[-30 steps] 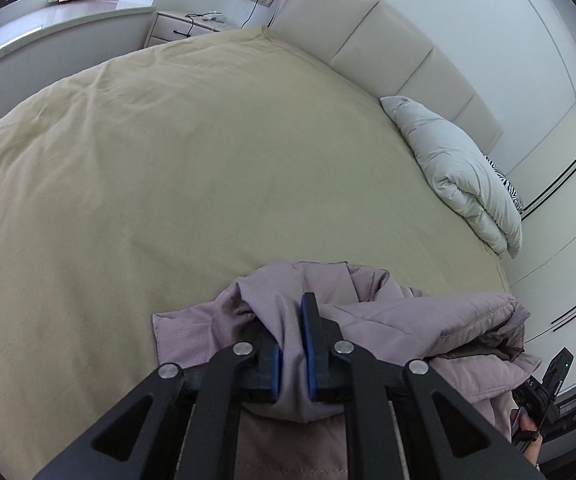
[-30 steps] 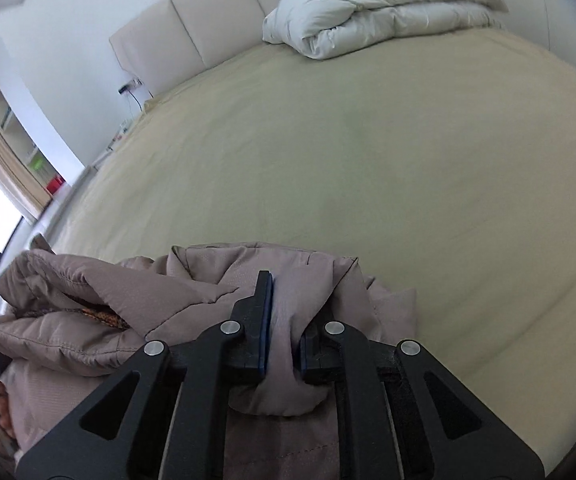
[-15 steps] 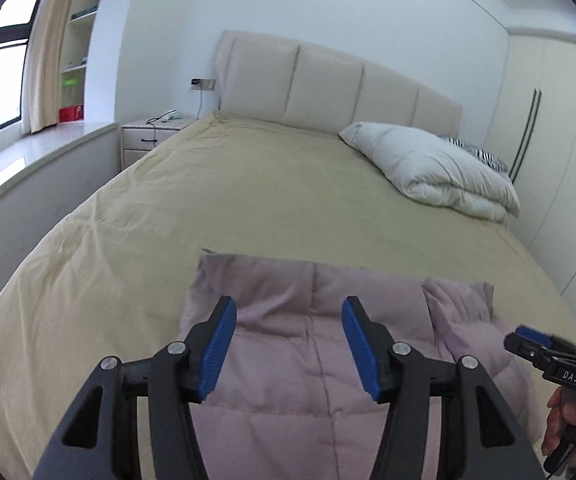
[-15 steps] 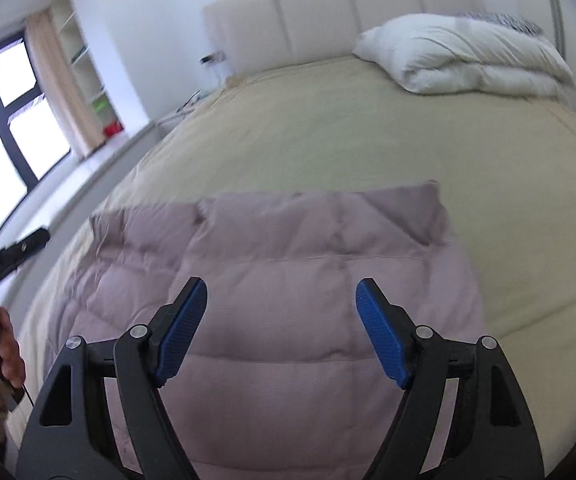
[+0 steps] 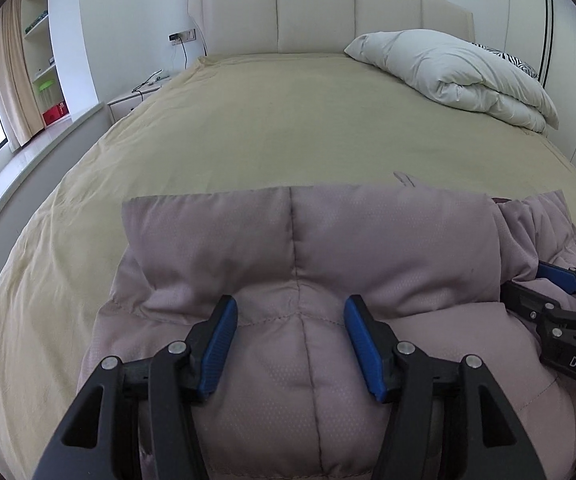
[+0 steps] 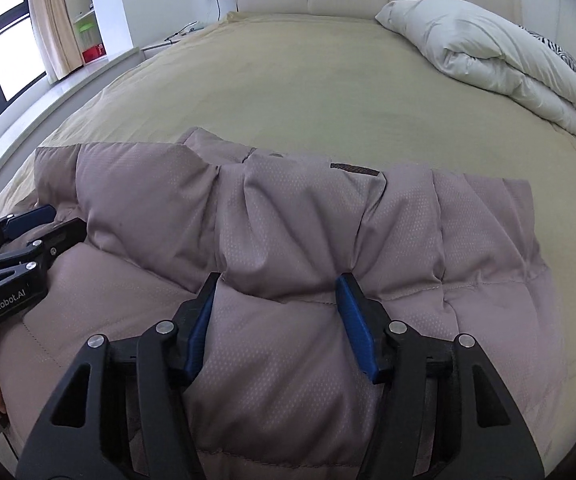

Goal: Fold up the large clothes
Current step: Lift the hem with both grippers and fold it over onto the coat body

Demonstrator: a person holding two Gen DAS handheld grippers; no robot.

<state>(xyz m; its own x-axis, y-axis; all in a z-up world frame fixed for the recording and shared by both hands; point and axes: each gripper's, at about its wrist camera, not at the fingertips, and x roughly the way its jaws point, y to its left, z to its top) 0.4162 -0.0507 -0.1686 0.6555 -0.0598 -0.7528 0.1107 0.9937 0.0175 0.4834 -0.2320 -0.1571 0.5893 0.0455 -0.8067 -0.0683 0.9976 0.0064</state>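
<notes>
Jacket [image 5: 368, 240] lies folded, long axis left-right.

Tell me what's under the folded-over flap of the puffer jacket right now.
The flap lies on the puffer jacket itself, over its quilted lower panel. Beneath that is the beige bedspread. Anything tucked between the layers is covered.

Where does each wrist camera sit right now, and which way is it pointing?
Left wrist: on the left hand-held gripper, open over the mauve padded jacket, facing the headboard; the right hand-held gripper enters at its right edge.
Right wrist: on the right gripper, open, same heading; the left gripper enters at its left edge.
Shared: jacket, tan bedspread, white duvet.
</notes>
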